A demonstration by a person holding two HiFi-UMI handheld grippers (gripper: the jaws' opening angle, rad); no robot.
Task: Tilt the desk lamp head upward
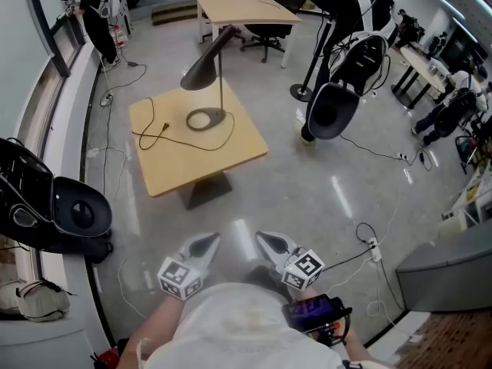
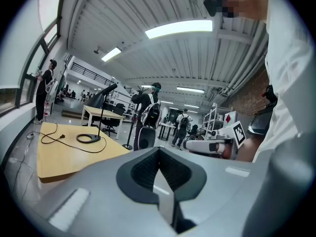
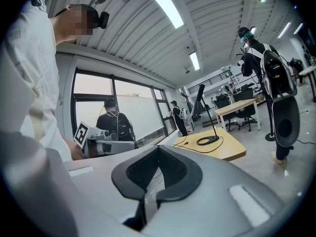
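Plainly, black-and-white square markers sit on each gripper's cube [image 1: 179,277]. The left gripper [image 1: 209,241] and right gripper [image 1: 265,242], low in the frame, have their jaws pressed together on nothing. The lamp [image 1: 203,71] stands on the table [image 1: 177,164] at upper centre, head angled down, well apart from both.

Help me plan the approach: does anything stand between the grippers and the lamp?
Nothing visible does. Only bare floor separates the left gripper and right gripper from the table bearing the lamp; its cord lies on the tabletop.
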